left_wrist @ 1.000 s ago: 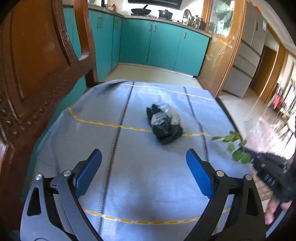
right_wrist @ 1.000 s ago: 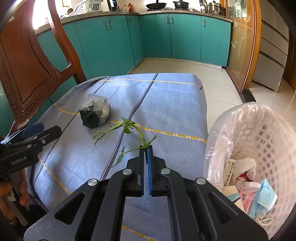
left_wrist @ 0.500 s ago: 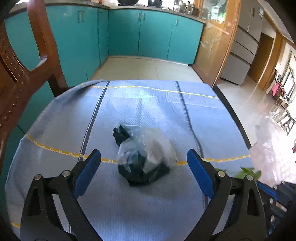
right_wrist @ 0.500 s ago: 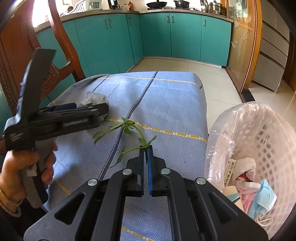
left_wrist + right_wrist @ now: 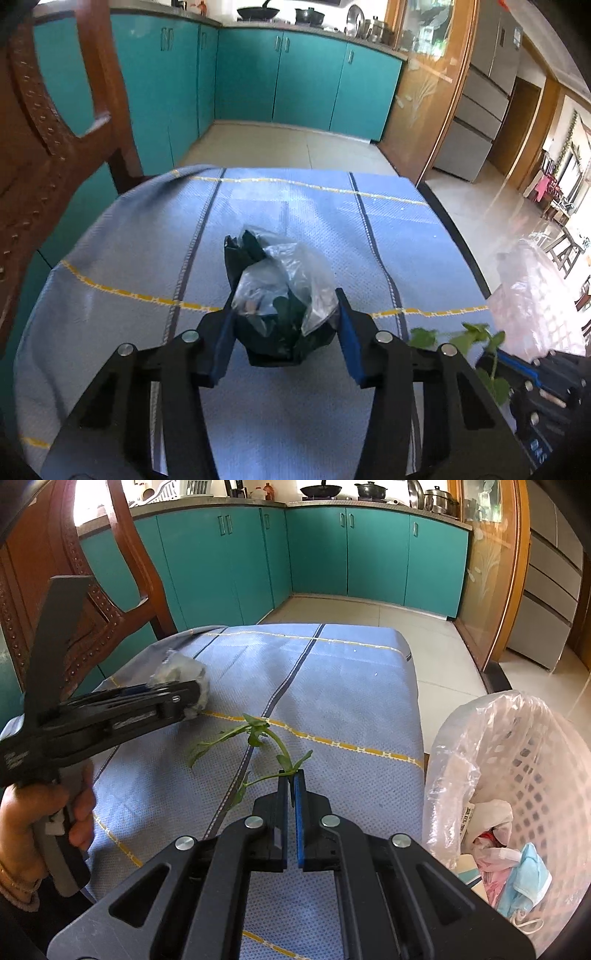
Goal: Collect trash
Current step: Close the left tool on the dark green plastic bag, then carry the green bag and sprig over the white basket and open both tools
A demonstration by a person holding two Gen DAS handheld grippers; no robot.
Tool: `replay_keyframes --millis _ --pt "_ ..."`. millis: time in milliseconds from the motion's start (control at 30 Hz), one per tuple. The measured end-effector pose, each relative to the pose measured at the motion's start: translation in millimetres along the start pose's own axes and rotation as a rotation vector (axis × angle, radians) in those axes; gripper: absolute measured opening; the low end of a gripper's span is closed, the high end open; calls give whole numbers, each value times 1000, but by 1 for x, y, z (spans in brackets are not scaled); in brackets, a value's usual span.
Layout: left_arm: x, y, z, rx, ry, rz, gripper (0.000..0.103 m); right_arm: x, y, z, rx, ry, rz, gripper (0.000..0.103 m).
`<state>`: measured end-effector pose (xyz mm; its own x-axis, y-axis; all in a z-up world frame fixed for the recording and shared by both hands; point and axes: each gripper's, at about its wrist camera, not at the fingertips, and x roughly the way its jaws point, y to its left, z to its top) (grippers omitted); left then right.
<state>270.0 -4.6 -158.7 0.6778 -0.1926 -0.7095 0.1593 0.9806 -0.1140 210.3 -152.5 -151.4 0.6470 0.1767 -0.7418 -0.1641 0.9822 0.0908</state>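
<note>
Now left tool clamps the bag bundle; right tool pinches the leafy stem.

left camera is looking low and close over the blue cloth toward the teal cupboards | right camera is looking the same way from farther back | both are seeing the bag bundle

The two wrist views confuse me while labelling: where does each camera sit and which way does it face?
Left wrist: on the left gripper, looking along its fingers at the bagged trash between them.
Right wrist: on the right gripper, pinching the green sprig; left hand shows.
Shared: blue tablecloth, lined basket, teal cabinets.
</note>
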Motion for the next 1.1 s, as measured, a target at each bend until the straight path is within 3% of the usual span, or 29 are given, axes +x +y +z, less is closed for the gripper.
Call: replay_keyframes --millis 167,333,700,1100 --pt "-37 -4 -2 57 -105 76 50 -5 1 1 -1 -14 5 4" --pt "-65 1 -14 52 -162 105 50 -10 1 0 -10 -28 3 4" --pt "-104 -4 -48 56 -198 148 49 -37 -2 -2 -7 -109 33 4" --pt "-119 -38 -66 85 -184 86 49 -76 -31 -12 30 -226 25 4"
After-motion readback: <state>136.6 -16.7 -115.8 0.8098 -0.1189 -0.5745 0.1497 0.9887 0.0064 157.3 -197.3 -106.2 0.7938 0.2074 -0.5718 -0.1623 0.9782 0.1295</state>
